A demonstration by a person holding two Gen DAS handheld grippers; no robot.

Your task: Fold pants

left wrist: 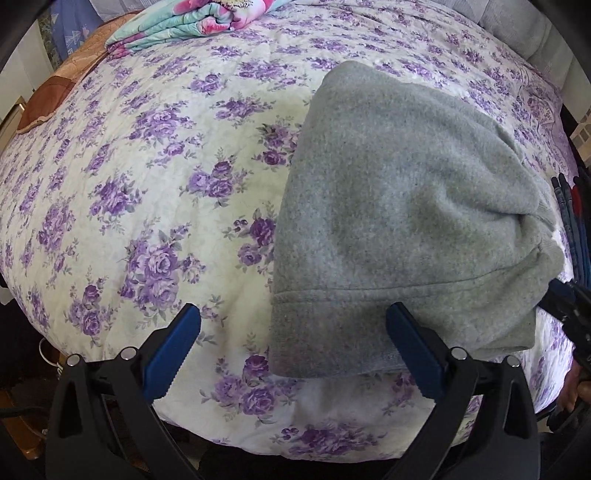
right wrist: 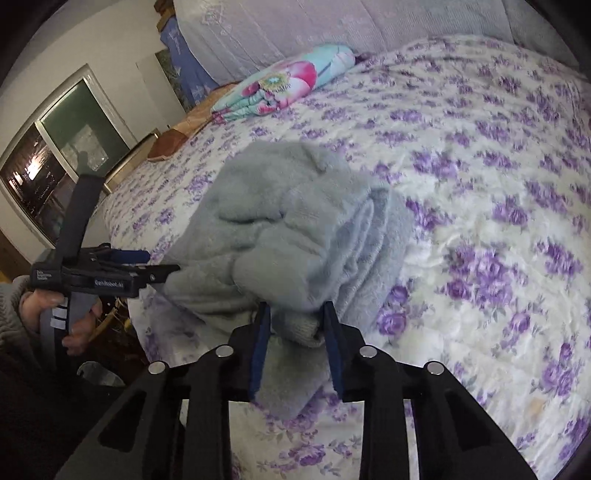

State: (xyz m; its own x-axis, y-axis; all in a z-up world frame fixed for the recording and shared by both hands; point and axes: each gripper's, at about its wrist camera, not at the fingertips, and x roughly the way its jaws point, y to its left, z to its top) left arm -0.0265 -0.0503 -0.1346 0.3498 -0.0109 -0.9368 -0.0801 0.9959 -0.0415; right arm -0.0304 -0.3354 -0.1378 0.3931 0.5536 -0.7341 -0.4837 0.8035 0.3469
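— While the grey fleece pants (left wrist: 402,206) lie on the floral bedspread (left wrist: 155,192), which way do they run?

— From the left wrist view, the folded bundle's long axis runs from the near bed edge away toward the far side. Its hemmed band sits nearest the camera, and its right side bunches into a gathered knot.

— And the tongs?

— The left gripper (left wrist: 291,325) stands wide apart. One blue pad sits over bare bedspread; the other is at the hemmed band's near edge, but nothing is pinched between them. The right gripper (right wrist: 297,314) is drawn narrow, and a wad of the fleece sits clamped between its blue pads.

— Where is that wad?

— At the bundle's near end in the right wrist view, lifted and rumpled, with loose folds trailing beneath the jaws.

— How much room is around it?

— Open bedspread stretches broadly to the bundle's left and beyond it. The bed's near edge is just beside the hemmed band. A folded floral blanket (left wrist: 177,22) lies well apart at the far corner, near a brown cushion (left wrist: 48,99).

— Any containers?

— I can see none to report. A window (right wrist: 55,166) shows on the wall beyond the bed.
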